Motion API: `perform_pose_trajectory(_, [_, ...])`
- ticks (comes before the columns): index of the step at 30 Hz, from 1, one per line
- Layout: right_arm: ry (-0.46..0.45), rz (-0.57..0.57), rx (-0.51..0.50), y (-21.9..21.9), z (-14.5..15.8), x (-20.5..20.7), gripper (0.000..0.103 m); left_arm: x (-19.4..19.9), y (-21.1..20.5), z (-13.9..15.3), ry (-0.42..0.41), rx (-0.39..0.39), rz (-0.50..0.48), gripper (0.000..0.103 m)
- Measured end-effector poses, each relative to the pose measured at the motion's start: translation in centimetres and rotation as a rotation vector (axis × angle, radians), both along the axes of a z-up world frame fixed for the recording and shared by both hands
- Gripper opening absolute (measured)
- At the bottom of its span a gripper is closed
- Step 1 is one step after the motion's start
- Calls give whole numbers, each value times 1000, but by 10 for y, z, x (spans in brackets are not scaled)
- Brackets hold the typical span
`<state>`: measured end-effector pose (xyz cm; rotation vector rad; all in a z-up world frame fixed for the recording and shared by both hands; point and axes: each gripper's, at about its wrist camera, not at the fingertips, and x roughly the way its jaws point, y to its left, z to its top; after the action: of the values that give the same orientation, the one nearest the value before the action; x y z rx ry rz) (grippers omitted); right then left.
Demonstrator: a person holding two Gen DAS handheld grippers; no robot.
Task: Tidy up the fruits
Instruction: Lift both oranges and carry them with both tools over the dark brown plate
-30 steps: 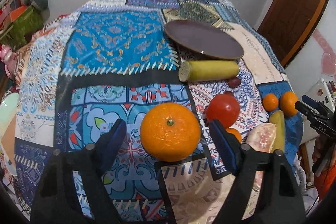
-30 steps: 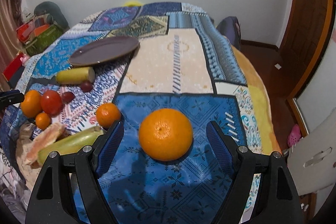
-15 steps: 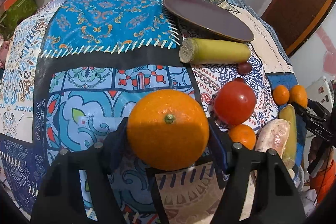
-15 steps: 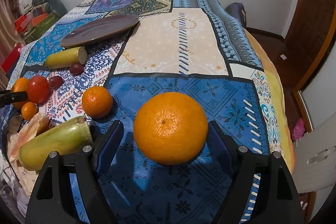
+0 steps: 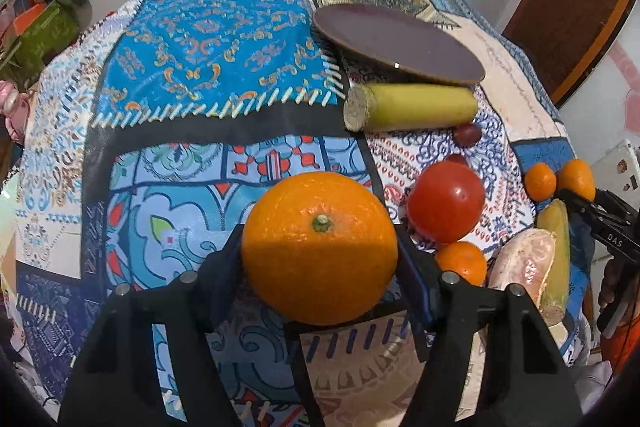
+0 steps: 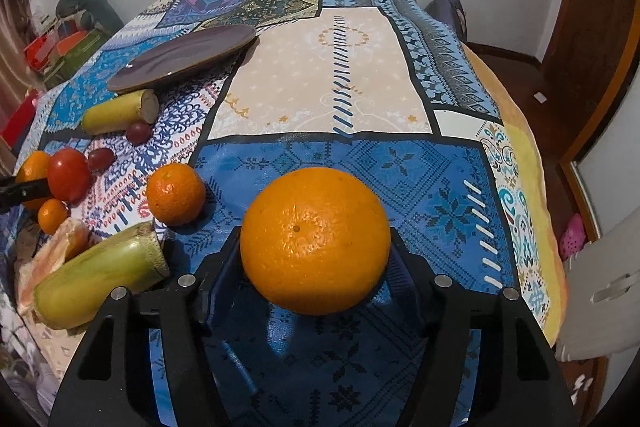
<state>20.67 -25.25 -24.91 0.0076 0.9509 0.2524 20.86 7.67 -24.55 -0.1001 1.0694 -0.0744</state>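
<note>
My left gripper (image 5: 320,259) is shut on a large orange with a green stem (image 5: 320,247), held over the patterned cloth. My right gripper (image 6: 316,251) is shut on another large orange (image 6: 316,239), its jaws pressed to both sides. A brown plate (image 5: 396,43) lies at the far side; it also shows in the right wrist view (image 6: 184,57). A red tomato (image 5: 446,201), small mandarins (image 5: 460,261), a yellow-green stalk piece (image 5: 412,105) and a dark grape (image 5: 466,134) lie between the grippers.
In the right wrist view a mandarin (image 6: 175,194), a second green stalk piece (image 6: 100,275), a peeled pomelo segment (image 6: 56,251) and two grapes (image 6: 138,131) lie to my left. The table edge (image 6: 532,187) drops off at the right, near a wooden door (image 6: 592,27).
Both grippers have closed on their oranges, which were lying between open jaws a second ago. Both views have also moved closer to the table.
</note>
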Motion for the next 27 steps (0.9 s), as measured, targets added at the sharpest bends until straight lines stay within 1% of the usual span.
perform_pose_trajectory(2, [-9,0,12,0,5,-1,63,-1,3,9,-20,-2,8,69])
perform_pose_trajectory(6, [-57,4,28,-1,25,0,63,-1,8,30,-74,27,32,69])
perform_pose_trajectory(11, [-152,10,42,4,60,6,63,2,12,59,-147,40,50,69])
perform_pose_trajectory(16, [-233,23,45,14,88,16,63,7,17,93,-233,48,66,69])
perform_pose_trajectory(21, [-301,33,51,22,109,23,63,15,18,116,-298,74,71,69])
perform_pose_trajectory(25, [-346,43,60,29,123,32,63,28,17,129,-323,67,69,69])
perform_pose_trajectory(27, [-360,47,61,33,127,36,63,34,13,131,-333,75,65,69])
